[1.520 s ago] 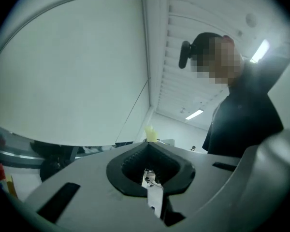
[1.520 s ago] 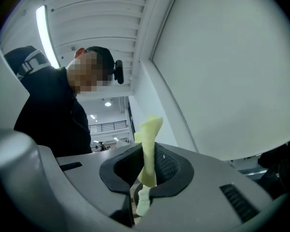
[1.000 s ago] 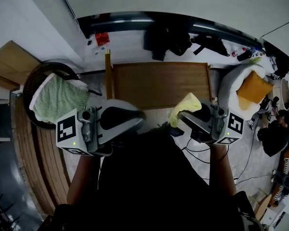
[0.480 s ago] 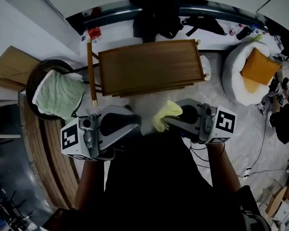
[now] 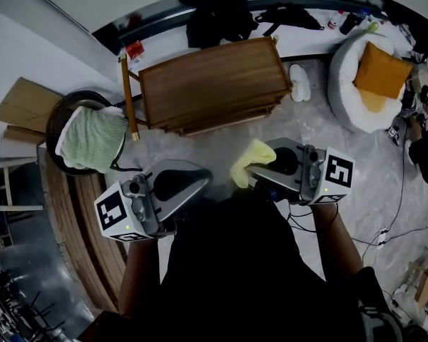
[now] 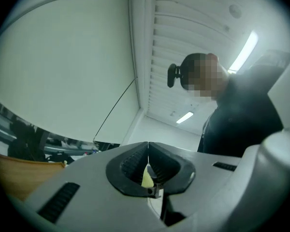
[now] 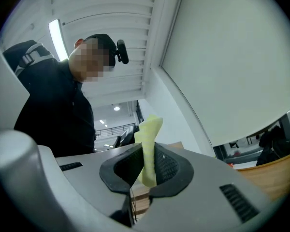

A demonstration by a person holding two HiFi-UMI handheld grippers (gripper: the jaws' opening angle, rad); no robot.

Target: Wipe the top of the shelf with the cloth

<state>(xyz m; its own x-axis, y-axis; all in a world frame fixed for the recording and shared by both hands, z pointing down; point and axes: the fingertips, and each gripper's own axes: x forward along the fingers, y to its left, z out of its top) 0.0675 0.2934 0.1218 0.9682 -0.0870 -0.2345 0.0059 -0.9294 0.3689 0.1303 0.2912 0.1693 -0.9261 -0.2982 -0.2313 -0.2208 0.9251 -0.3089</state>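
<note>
Both forearms are reaching forward side by side; the right tongs [image 5: 254, 179] are pinching the yellow cloth [image 5: 252, 158], the left tongs [image 5: 201, 182] are sitting pressed together and empty, the shelf [image 5: 210, 84] lying at 12 o'clock.

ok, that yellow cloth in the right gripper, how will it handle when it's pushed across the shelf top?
Probably floppy: the cloth bunches and folds beyond the right hand-held gripper rather than holding a shape. Likely light, since a thin pinched strip carries it. Pushed along the shelf top, it may crumple or roll under.
</note>
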